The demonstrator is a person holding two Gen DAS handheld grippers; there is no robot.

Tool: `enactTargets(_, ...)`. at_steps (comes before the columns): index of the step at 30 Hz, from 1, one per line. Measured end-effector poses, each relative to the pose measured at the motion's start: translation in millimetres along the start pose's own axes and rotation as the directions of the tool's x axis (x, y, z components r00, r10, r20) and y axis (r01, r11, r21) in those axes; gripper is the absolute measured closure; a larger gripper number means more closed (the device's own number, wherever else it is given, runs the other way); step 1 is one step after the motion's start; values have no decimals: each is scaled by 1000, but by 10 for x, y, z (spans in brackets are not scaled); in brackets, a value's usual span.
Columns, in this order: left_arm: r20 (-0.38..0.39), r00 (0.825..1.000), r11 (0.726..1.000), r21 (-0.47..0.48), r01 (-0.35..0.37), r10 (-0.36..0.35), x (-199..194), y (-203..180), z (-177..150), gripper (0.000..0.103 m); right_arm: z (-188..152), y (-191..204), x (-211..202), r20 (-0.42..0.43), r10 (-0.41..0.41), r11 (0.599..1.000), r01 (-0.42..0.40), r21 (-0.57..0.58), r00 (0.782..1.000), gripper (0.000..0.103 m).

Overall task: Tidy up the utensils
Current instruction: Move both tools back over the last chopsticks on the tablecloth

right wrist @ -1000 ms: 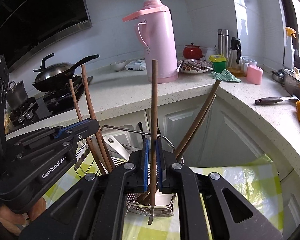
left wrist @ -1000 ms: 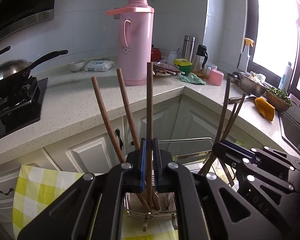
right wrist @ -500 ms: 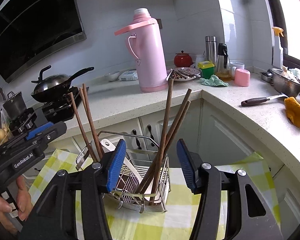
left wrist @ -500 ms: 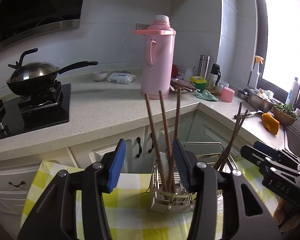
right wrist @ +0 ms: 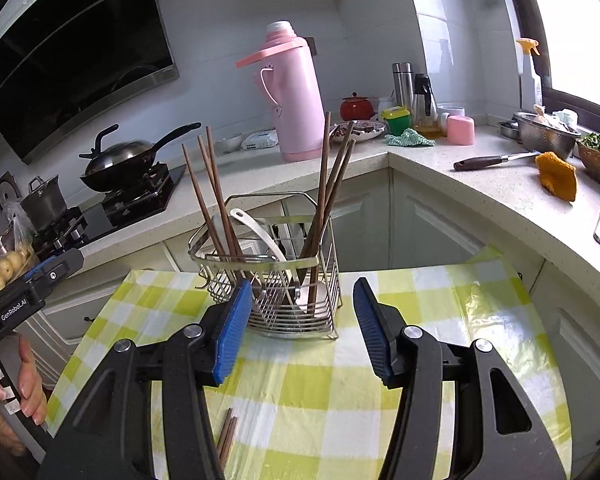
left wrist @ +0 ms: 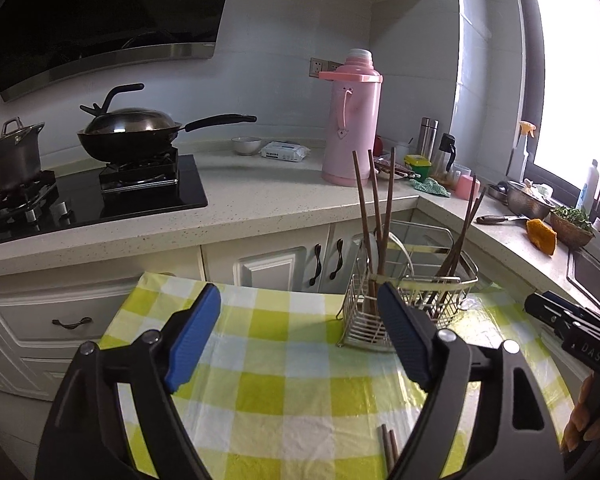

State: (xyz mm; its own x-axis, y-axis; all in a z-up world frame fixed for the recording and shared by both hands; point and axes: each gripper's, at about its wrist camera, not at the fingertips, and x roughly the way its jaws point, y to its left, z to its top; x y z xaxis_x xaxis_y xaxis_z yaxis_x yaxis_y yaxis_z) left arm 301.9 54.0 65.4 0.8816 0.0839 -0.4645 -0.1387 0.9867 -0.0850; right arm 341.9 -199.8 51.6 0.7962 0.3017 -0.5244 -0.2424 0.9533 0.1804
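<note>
A wire utensil rack (left wrist: 412,292) (right wrist: 276,304) stands on the yellow-checked tablecloth (left wrist: 280,360) (right wrist: 440,292). Brown chopsticks (left wrist: 374,208) (right wrist: 210,192) stand in its left part, and more chopsticks (left wrist: 460,236) (right wrist: 326,184) lean in its right part beside a white spoon (right wrist: 256,228). My left gripper (left wrist: 296,300) hangs back from the rack, its jaws opening with nothing between them. My right gripper (right wrist: 302,286) is open and empty, with the rack beyond the gap. A loose pair of chopsticks (left wrist: 388,448) (right wrist: 226,436) lies on the cloth close under the grippers.
Behind the table runs a stone counter with a pink thermos (left wrist: 352,120) (right wrist: 296,96), a wok on the stove (left wrist: 128,136) and small jars. A knife (right wrist: 488,160) and an orange cloth (right wrist: 556,176) lie on the right counter. A hand (right wrist: 24,384) holds the left gripper's handle.
Both grippers were shut on upright chopsticks over the rack. They have let go, opened and drawn back toward me; the chopsticks now stand in the rack.
</note>
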Motion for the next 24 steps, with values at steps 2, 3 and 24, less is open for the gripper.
enactTargets(2,4,1000,1000,5,-8,8,-89,25,-113,21,-100,14,-97,9,-7,1000,7,5,1000,52)
enactTargets(3,3,1000,1000,8,-10,10,-121,32,-169,20,-153,20,-144,11,-9,1000,9,7,1000,52)
enactTargets(24,-181,982,996,85,-30,45,-251,95,-1492,10,-1447,554,24,-205,-29,998,16,-66,978,51)
